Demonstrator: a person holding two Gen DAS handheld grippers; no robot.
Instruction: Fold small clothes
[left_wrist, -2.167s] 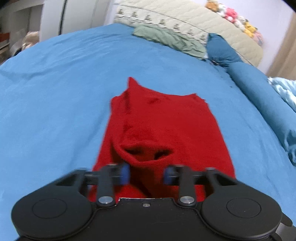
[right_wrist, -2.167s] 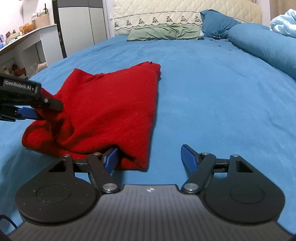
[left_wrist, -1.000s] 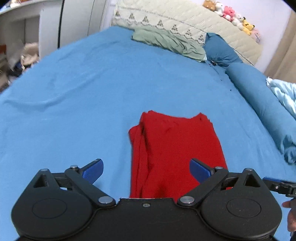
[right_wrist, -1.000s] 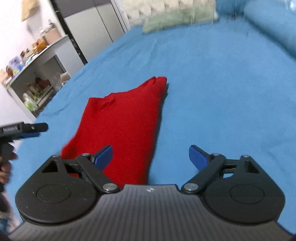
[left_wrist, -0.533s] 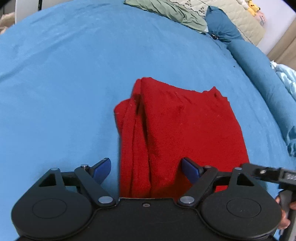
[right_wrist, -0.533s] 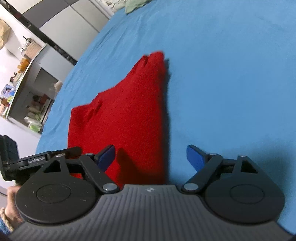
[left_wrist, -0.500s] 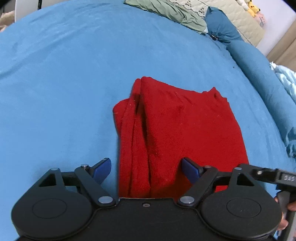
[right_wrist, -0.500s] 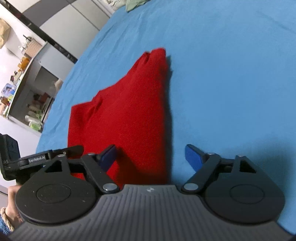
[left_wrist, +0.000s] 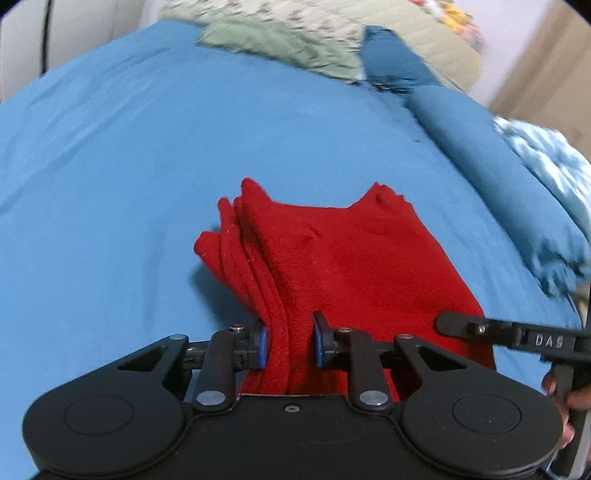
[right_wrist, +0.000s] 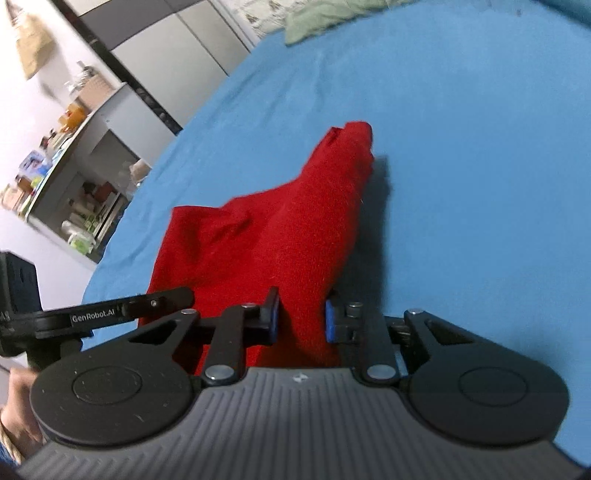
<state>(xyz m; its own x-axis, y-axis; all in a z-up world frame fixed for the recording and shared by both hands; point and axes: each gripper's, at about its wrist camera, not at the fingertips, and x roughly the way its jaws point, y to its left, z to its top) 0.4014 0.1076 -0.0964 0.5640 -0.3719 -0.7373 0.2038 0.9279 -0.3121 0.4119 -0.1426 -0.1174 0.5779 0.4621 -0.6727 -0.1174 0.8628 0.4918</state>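
A red knit garment (left_wrist: 343, 266) lies folded in several layers on the blue bedsheet (left_wrist: 129, 147). My left gripper (left_wrist: 289, 345) is shut on the near left edge of the red garment, with the stacked layers pinched between its blue pads. My right gripper (right_wrist: 301, 320) is shut on the near right edge of the same garment (right_wrist: 280, 236), which is raised a little and casts a shadow. Each gripper shows at the side of the other's view.
A green pillow (left_wrist: 280, 44), a dark blue pillow (left_wrist: 395, 66) and a long blue bolster (left_wrist: 491, 166) lie at the head and right side of the bed. A light blue blanket (left_wrist: 554, 162) is at far right. Cluttered shelves (right_wrist: 74, 192) stand left of the bed.
Both grippers were open around the garment's near edge half a second ago; both have closed on it, and the near edge has lifted slightly.
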